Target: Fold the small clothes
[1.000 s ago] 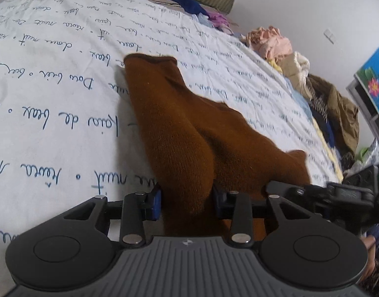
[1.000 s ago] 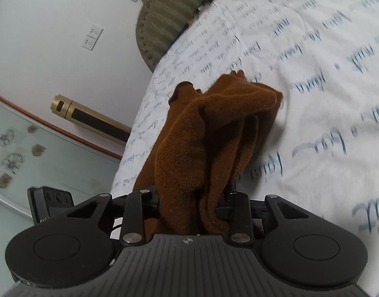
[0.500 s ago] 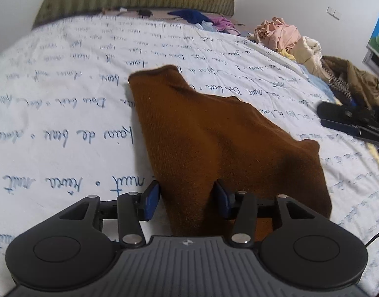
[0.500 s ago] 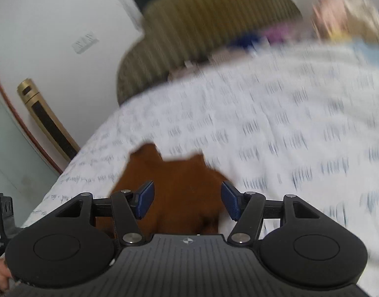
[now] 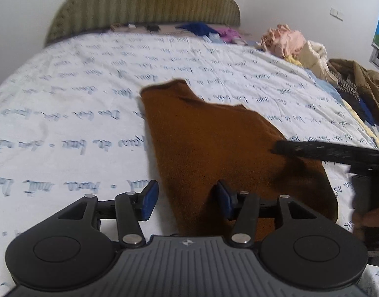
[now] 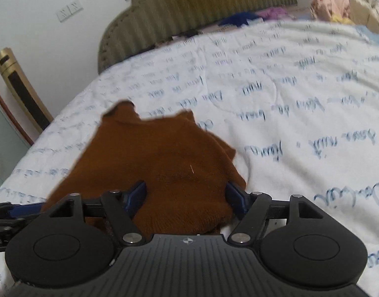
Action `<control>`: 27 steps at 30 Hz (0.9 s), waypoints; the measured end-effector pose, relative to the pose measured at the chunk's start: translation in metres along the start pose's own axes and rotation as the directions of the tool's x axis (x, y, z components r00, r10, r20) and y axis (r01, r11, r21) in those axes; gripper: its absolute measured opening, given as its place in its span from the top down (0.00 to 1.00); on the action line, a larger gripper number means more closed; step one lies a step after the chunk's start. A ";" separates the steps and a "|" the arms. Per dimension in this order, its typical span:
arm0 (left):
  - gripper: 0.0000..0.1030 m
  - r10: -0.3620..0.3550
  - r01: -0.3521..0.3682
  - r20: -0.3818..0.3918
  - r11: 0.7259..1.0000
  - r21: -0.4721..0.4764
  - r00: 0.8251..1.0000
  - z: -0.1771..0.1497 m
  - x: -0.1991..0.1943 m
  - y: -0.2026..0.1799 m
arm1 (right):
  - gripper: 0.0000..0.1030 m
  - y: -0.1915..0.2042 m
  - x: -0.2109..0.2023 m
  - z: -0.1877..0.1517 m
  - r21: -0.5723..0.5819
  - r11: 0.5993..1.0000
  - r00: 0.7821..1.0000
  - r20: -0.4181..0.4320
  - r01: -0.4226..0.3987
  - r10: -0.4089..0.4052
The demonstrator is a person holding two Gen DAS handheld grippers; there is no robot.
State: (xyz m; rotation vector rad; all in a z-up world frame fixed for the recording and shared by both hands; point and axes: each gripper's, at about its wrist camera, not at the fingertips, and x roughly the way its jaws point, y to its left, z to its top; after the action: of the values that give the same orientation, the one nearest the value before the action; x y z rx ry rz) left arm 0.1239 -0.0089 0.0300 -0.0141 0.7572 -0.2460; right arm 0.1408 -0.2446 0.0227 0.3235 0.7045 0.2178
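Observation:
A brown knit garment (image 5: 214,143) lies flat on the white bed sheet (image 5: 78,99) printed with blue handwriting. My left gripper (image 5: 187,199) hovers over its near left edge. Its jaws are opening, with the cloth's edge below the gap and neither blue pad pressing it. A blurred black finger (image 5: 313,152) of the right gripper reaches over the garment's right side. In the right wrist view the brown garment (image 6: 164,153) lies folded over, two corners pointing away. My right gripper (image 6: 187,196) straddles its near end; its jaws are opening and the pads stand clear of the cloth.
An olive ribbed headboard (image 5: 145,7) closes the far end of the bed. Blue and purple clothes (image 5: 197,28) lie below it. A heap of pink, cream and brown clothes (image 5: 313,49) runs along the bed's right edge. A gold-coloured upright unit (image 6: 18,86) stands by the left wall.
Both grippers let go of the brown garment, which dropped from a bunched, lifted shape to lie flat on the sheet. Both pairs of jaws widened and both views swung up toward the headboard.

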 end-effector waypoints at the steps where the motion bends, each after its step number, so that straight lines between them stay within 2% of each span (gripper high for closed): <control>1: 0.52 0.035 -0.035 0.041 0.999 -0.008 0.999 -0.005 -0.009 0.000 | 0.34 0.003 -0.010 0.000 0.001 1.000 1.000 0.027 -0.004 0.004; 3: 0.53 0.075 -0.077 0.114 0.997 0.017 0.991 -0.016 -0.026 -0.004 | 0.34 0.012 -0.035 -0.004 -0.033 0.999 0.997 0.078 -0.016 0.019; 5: 0.53 0.119 -0.123 0.094 0.992 0.039 0.988 -0.025 -0.030 -0.009 | 0.32 0.026 -0.055 -0.017 -0.088 0.996 0.994 0.109 0.010 -0.001; 7: 0.52 0.121 -0.124 0.095 0.992 0.029 0.988 -0.035 -0.033 -0.010 | 0.32 0.035 -0.070 -0.031 -0.115 0.993 0.994 0.111 0.011 0.002; 9: 0.46 0.124 -0.127 0.093 0.992 0.020 0.988 -0.043 -0.036 -0.011 | 0.32 0.044 -0.079 -0.048 -0.131 0.991 0.993 0.117 0.004 0.012; 11: 0.33 0.116 -0.114 0.126 0.993 -0.024 0.985 -0.051 -0.044 -0.010 | 0.27 0.052 -0.085 -0.061 -0.150 0.988 0.992 0.129 0.031 -0.011; 13: 0.25 0.116 -0.111 0.144 0.993 -0.045 0.983 -0.055 -0.047 -0.012 | 0.27 0.056 -0.087 -0.072 -0.159 0.985 0.990 0.138 0.063 -0.041; 16: 0.25 0.141 -0.133 0.150 0.989 -0.065 0.978 -0.061 -0.046 -0.016 | 0.27 0.058 -0.088 -0.079 -0.161 0.983 0.989 0.135 0.087 -0.065; 22: 0.25 0.124 -0.110 0.149 0.989 -0.097 0.981 -0.069 -0.045 -0.017 | 0.25 0.060 -0.089 -0.087 -0.145 0.984 0.986 0.143 0.101 -0.080; 27: 0.26 0.158 -0.142 0.192 0.985 -0.096 0.969 -0.070 -0.049 -0.017 | 0.23 0.063 -0.088 -0.091 -0.161 0.982 0.987 0.139 0.101 -0.079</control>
State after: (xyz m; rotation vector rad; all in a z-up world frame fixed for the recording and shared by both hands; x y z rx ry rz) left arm 0.0379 -0.0087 0.0141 -0.0577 0.5655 -0.0671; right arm 0.0099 -0.1933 0.0332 0.1437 0.5643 0.1667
